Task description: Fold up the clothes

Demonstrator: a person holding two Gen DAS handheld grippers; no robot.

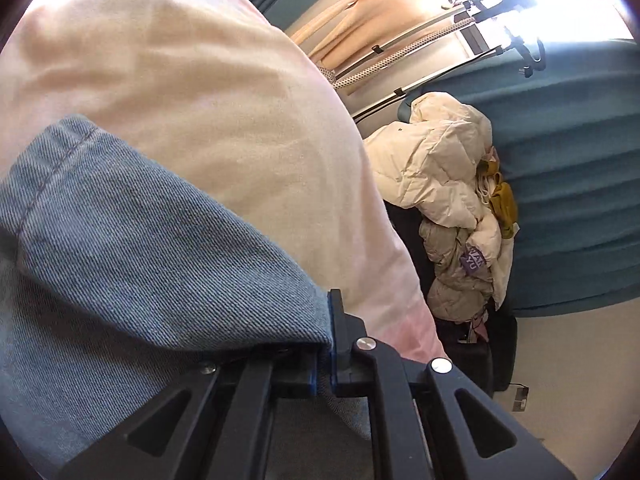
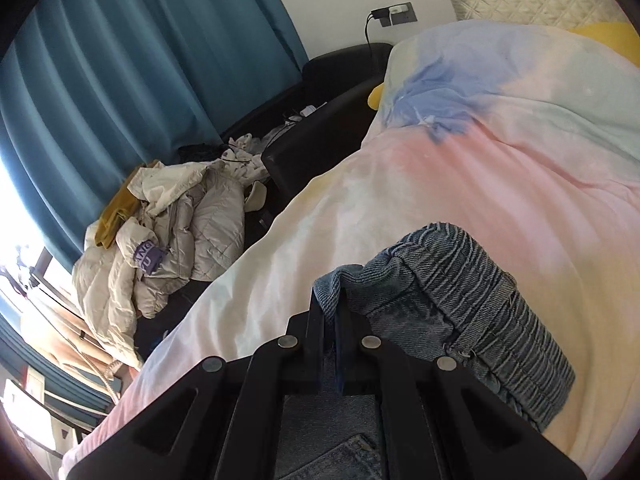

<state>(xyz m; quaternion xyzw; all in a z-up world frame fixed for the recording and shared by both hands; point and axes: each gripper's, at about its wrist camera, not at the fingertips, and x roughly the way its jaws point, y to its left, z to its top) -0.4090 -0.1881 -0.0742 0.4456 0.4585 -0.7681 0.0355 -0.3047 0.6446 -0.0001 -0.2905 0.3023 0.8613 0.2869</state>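
Denim is filling the lower left of the left wrist view: the jeans [image 1: 132,248] are lying over the pastel bedspread [image 1: 208,92], with a stitched hem edge showing at upper left. The left gripper [image 1: 322,344] is standing with its jaws closed to a narrow slit, and a fold of the denim is pinched between the blue pads, presumably to keep that end from slipping while the cloth is being carried or folded over. Beside the bed, a heap of pale padded jackets [image 1: 448,200] is resting against the blue curtain [image 1: 572,168].

In the right wrist view, the right gripper [image 2: 330,316] is likewise clamping, jaws nearly together, on a corner of the jeans [image 2: 460,300] at the elastic waistband end, which is bunching to its right over the bedspread [image 2: 480,160]. A pocket is showing below the jaws. Holding both ends appears to be keeping the garment taut and aligned; how many folds are already in it cannot be told
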